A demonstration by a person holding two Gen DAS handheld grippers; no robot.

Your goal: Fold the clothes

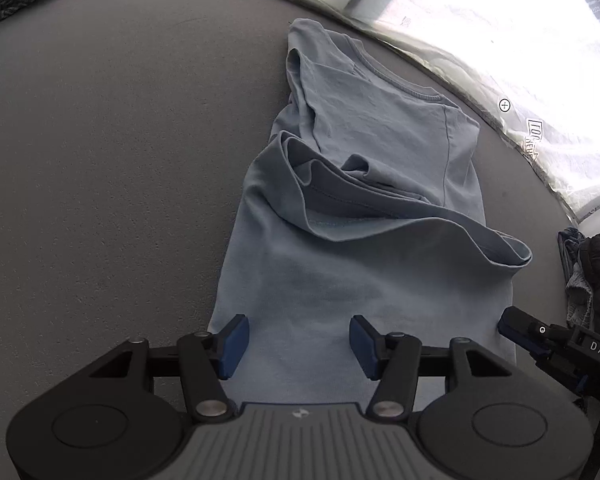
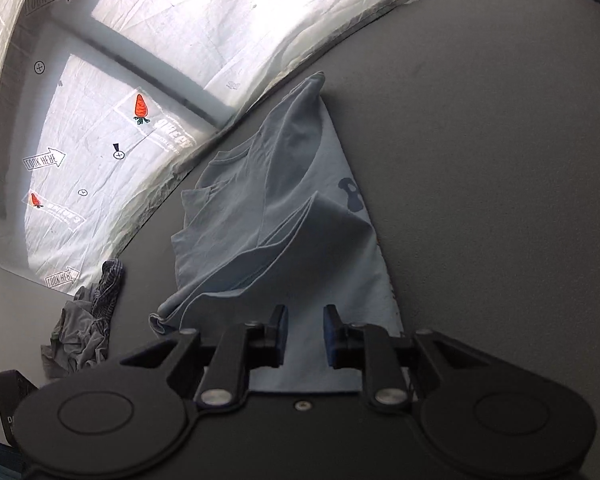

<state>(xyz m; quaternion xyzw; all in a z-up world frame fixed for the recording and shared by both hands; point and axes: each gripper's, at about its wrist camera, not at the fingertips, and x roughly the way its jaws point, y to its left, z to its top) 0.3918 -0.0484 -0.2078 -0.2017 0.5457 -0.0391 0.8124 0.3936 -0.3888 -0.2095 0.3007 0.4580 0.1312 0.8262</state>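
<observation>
A: Strong daylight pouring through the white sheet [image 1: 500,32] at the back, and it's blown out to pure glare in the left wrist view.

B: Same in the right view, the sheet [image 2: 204,20] is washed out up top, though the printed marks lower down stay readable.

A: Backlit, so the grey desk [image 1: 100,140] sits dim and flat. Soft shadows in the folds of the blue T-shirt [image 1: 360,280].

B: Heavy fisheye bend; the desk [image 2: 500,160] edge curves hard, corners vignette to black. Slight softness towards the rims.
</observation>
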